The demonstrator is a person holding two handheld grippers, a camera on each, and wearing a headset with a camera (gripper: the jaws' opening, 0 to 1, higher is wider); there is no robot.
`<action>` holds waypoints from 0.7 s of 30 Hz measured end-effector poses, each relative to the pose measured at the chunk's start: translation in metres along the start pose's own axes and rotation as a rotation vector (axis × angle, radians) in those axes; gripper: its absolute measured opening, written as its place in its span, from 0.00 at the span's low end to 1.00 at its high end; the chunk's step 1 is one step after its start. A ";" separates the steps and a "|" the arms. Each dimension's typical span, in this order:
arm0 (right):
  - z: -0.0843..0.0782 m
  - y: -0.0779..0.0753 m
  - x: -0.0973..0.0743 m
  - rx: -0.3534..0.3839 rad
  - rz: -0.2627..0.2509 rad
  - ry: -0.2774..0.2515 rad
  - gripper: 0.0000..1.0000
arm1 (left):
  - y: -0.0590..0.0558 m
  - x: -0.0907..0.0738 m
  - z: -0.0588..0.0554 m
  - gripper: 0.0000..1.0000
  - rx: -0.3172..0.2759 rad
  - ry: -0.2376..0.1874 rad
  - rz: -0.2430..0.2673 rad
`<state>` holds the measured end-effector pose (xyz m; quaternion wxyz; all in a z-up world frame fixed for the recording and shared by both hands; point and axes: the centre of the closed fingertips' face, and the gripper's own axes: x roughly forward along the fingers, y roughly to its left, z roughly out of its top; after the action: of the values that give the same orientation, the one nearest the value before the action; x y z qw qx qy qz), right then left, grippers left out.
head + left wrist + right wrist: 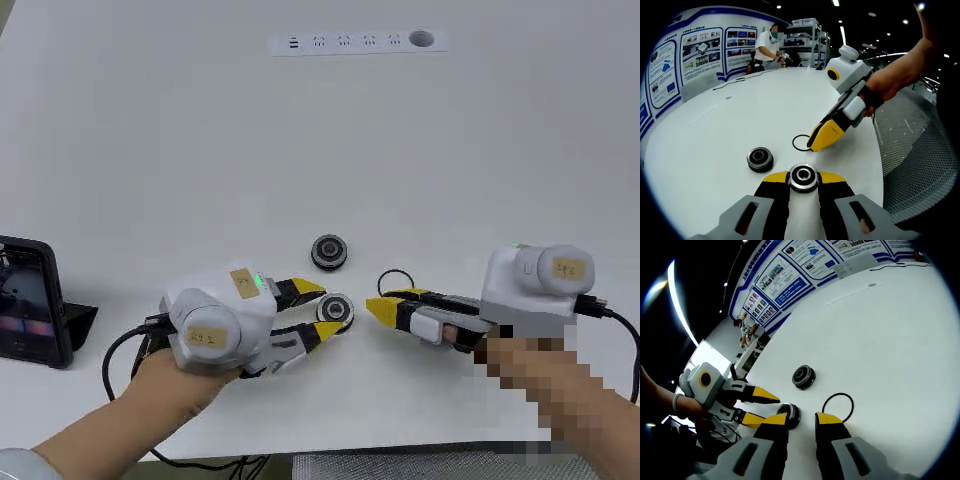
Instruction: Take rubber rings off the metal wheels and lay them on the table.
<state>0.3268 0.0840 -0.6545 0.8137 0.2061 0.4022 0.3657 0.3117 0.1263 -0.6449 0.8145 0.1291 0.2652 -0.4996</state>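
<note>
Left gripper (318,308) — fingers closed on a metal wheel (803,177), gripped at its rim, low over the tabletop (200,150). Right gripper (802,421) — fingers parted, holding nothing, tips just beside that wheel. A loose rubber ring (395,281) lies flat by the right fingers. A second wheel (329,251) sits near, farther back. Wide bare surface beyond; the near edge is close under both hands.

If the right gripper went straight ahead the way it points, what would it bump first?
Probably the metal wheel clamped in the left gripper, just ahead of the right gripper; depth is hard to judge.
</note>
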 end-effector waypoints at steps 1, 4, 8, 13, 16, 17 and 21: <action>0.000 0.000 0.001 0.001 0.001 0.001 0.22 | 0.000 0.001 0.000 0.21 0.005 0.003 -0.001; -0.001 0.002 0.002 0.004 0.004 0.001 0.22 | -0.001 0.003 -0.001 0.19 0.013 0.010 -0.004; -0.001 0.002 0.003 0.008 0.009 0.003 0.21 | -0.001 0.005 -0.002 0.18 0.015 0.019 -0.006; -0.002 0.004 0.005 0.020 0.020 0.006 0.21 | -0.001 0.008 -0.004 0.17 0.024 0.031 -0.010; -0.003 0.007 0.008 0.034 0.032 0.008 0.21 | -0.001 0.009 -0.004 0.16 0.024 0.035 -0.013; -0.003 0.007 0.009 0.038 0.035 0.010 0.21 | -0.001 0.009 -0.005 0.16 0.022 0.036 -0.014; -0.005 0.011 0.014 0.060 0.054 0.016 0.21 | 0.000 0.009 -0.004 0.14 0.024 0.037 -0.013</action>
<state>0.3236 0.1014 -0.6578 0.7937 0.2384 0.4137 0.3770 0.3134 0.1217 -0.6533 0.8047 0.1462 0.2749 -0.5055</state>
